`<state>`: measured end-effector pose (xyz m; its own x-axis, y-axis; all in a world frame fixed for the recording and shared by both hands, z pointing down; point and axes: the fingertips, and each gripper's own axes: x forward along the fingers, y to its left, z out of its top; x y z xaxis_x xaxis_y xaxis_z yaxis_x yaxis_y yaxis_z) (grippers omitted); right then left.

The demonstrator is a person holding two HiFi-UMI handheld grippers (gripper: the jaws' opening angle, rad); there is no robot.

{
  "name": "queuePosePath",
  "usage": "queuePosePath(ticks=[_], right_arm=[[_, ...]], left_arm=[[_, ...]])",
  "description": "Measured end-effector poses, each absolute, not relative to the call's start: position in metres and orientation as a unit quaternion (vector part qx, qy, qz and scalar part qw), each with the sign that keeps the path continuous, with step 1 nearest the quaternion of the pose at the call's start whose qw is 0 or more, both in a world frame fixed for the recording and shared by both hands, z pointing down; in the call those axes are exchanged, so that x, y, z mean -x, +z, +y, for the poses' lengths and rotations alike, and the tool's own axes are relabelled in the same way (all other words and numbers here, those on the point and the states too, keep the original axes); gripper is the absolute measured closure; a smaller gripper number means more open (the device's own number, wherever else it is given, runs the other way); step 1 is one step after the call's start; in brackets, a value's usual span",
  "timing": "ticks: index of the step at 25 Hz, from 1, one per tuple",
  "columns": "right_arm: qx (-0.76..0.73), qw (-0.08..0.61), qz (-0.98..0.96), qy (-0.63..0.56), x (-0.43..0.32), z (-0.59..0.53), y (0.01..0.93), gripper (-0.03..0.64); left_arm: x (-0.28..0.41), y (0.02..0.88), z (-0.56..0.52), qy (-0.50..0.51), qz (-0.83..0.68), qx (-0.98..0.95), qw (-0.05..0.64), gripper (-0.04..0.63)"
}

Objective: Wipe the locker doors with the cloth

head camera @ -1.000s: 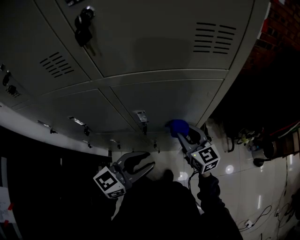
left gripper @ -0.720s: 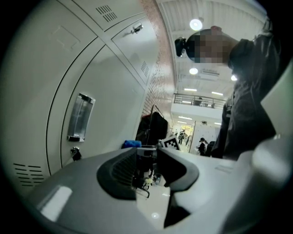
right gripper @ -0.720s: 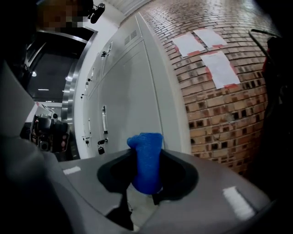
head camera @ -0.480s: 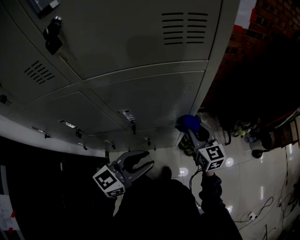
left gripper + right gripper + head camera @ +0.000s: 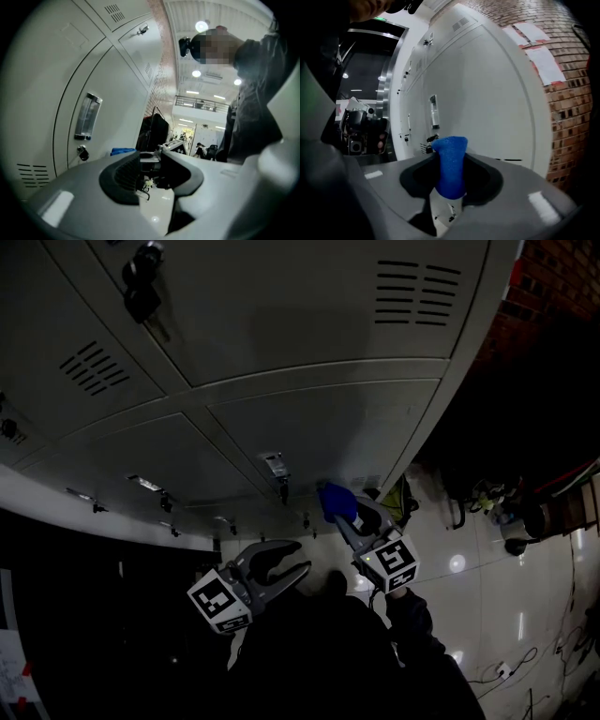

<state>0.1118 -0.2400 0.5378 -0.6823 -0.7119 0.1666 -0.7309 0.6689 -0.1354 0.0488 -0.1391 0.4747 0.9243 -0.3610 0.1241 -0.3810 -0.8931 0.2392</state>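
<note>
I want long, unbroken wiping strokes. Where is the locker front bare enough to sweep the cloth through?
The widest bare patch is on the lower door, between its label holder and its right edge. The upper door's middle is also free, between the hanging lock and the vent slots. It is crowded around the label holder, near the cloth.

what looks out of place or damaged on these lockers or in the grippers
Nothing stands out. The grey metal locker doors look shut and flush, with no dent visible in the dim light. The folded blue cloth sits clamped upright in the right gripper; the left gripper is open and empty.
</note>
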Motion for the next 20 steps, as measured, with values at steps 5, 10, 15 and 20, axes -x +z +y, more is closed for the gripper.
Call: queuePosePath(ticks=[5, 10, 15, 20], right_arm=[[-0.333, 0.07, -0.937, 0.081, -0.037, -0.233, 0.542, 0.488], [-0.317, 0.071, -0.942, 0.084, 0.007, -0.243, 0.544, 0.488], [-0.329, 0.076, -0.937, 0.085, 0.018, -0.255, 0.551, 0.488], [-0.348, 0.091, -0.93, 0.08, 0.0, -0.259, 0.56, 0.488]], left_arm=[[-0.01, 0.473, -0.142, 0.039, -0.21, -0.968, 0.129, 0.474], [0.026, 0.462, -0.147, 0.036, -0.232, -0.962, 0.141, 0.474], [0.058, 0.473, -0.152, 0.046, -0.243, -0.96, 0.13, 0.474], [0.058, 0.474, -0.155, 0.047, -0.24, -0.961, 0.13, 0.474]])
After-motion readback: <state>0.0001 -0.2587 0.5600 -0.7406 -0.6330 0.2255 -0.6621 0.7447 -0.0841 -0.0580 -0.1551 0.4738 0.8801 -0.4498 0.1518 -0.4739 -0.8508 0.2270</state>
